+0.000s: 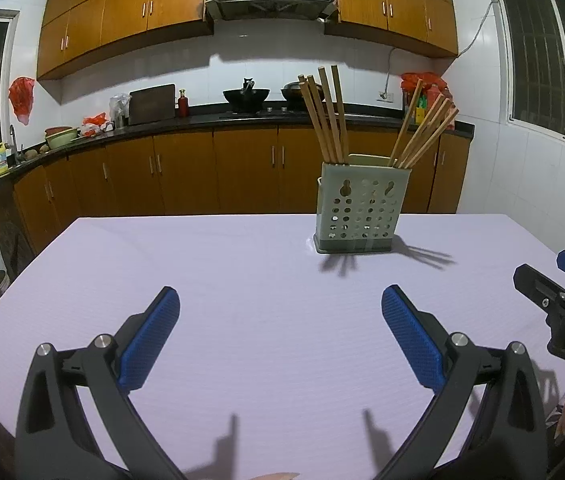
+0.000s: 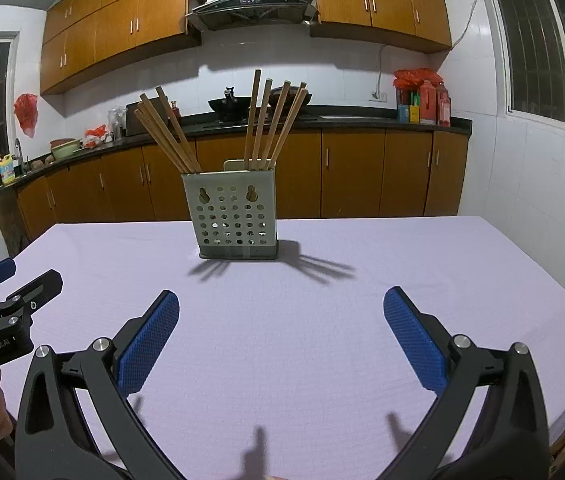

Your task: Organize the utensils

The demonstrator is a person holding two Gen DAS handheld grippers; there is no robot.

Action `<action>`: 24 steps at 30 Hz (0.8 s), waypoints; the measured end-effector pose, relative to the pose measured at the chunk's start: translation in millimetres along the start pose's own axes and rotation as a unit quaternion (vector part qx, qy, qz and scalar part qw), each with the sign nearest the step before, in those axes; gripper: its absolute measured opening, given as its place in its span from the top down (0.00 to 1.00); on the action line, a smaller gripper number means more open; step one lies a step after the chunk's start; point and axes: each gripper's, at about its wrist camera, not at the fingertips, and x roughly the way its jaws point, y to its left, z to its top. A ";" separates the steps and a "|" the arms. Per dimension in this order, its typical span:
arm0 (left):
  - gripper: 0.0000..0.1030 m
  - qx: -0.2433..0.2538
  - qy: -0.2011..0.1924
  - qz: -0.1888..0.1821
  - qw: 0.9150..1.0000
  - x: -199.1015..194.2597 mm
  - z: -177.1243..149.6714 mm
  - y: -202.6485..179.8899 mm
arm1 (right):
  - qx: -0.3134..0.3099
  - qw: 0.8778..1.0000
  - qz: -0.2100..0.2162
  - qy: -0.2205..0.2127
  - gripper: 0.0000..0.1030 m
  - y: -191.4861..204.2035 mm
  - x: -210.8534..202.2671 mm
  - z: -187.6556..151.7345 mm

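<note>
Tongs, left (image 1: 280, 308) and right (image 2: 281, 312), hang released and empty above the desk (image 2: 322, 360). Ahead, the perforated holder (image 2: 234, 216) stands upright with chopsticks (image 2: 270, 128) fanned in two bunches. Sorting looks finished or unstarted; next would mean reaching forward.

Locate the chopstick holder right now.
The chopstick holder stands upright on the lilac table, centre-left in the right wrist view, ahead of both open grippers, with chopsticks inside.
</note>
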 end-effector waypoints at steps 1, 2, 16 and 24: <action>0.04 0.001 -0.001 0.000 1.000 -0.1 0.2 -0.4 | 0.000 1.000 0.000 0.000 0.02 -0.3 -0.6 0.2; 0.04 0.001 -0.001 -0.001 1.000 -0.1 0.6 -0.8 | 0.001 1.000 0.000 -0.001 0.02 -0.4 0.0 0.4; 0.04 0.001 -0.001 -0.003 1.000 0.8 0.7 -3.3 | 0.001 1.000 0.001 0.000 0.02 -1.1 -0.2 -0.1; 0.04 0.001 -0.001 -0.003 1.000 1.0 0.5 -4.1 | 0.001 1.000 0.001 0.000 0.02 -0.8 -0.3 -0.1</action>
